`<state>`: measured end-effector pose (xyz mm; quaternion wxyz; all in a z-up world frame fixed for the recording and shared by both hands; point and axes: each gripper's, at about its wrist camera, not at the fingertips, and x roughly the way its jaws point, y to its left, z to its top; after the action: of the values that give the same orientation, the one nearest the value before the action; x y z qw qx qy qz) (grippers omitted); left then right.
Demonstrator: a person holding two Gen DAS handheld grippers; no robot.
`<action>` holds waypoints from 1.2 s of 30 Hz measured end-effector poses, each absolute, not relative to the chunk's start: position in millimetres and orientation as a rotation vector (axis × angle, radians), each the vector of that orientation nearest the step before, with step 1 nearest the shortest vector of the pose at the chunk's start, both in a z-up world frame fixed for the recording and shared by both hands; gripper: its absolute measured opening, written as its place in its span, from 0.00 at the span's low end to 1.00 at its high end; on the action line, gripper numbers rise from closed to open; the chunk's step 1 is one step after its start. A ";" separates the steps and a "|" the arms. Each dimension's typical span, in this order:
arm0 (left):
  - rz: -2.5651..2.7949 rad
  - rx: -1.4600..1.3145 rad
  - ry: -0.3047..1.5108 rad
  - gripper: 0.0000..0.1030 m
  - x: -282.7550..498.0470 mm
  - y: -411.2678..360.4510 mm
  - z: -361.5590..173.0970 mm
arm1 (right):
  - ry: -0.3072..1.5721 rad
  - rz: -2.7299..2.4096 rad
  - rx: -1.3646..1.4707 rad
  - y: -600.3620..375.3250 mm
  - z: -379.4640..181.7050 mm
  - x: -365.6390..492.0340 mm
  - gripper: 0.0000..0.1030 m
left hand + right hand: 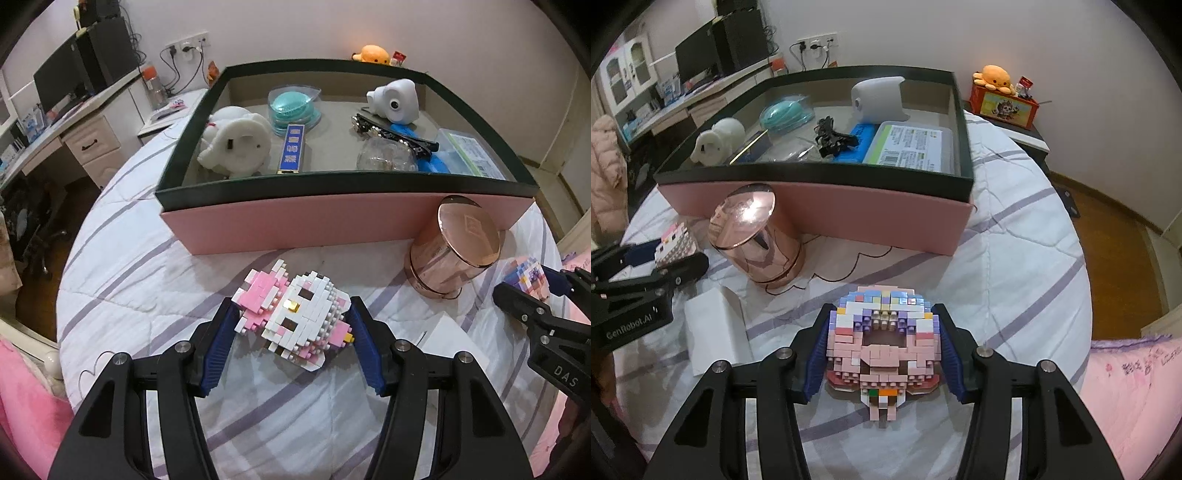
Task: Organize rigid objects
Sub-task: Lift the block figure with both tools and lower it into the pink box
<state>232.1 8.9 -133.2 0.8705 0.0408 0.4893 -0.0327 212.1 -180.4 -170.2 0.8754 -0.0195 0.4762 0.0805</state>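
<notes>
My left gripper [291, 314] is shut on a pink and white brick-built cat figure [295, 314], held just above the striped bedspread. My right gripper [882, 325] is shut on a pastel brick-built figure [882, 343]; it also shows in the left wrist view [528, 275] at the right edge. A pink box with a dark green rim [295, 225] stands ahead and holds several objects: a white elephant figure [236, 142], a teal disc stack [293, 109], a white camera [395, 99]. A rose-gold canister [450, 247] stands on the bed in front of the box.
A white flat card box [716, 332] lies on the bed between the grippers. A desk with monitor [59, 77] stands far left. An orange plush [993, 77] sits on a tin on the nightstand at right. Wooden floor [1115, 240] lies beyond the bed's right edge.
</notes>
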 end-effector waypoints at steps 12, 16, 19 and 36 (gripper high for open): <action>-0.043 0.111 0.898 0.59 197.3 12.2 -89.3 | 0.871 0.172 -0.024 -180.0 -123.9 177.6 0.51; -0.029 0.121 0.815 0.59 180.5 11.3 -63.4 | 0.792 0.163 -0.025 -180.5 -100.0 159.8 0.51; -0.037 0.125 0.754 0.59 167.8 9.0 -43.2 | 0.725 0.156 -0.009 -182.9 -79.6 144.6 0.51; -0.043 0.108 0.445 0.59 80.7 11.9 40.2 | 0.433 0.136 -0.032 -176.7 -5.5 56.3 0.51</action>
<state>80.7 11.9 40.2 0.9737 0.0536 0.2204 -0.0212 56.3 -176.7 -5.5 0.9742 -0.0156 0.2146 0.0675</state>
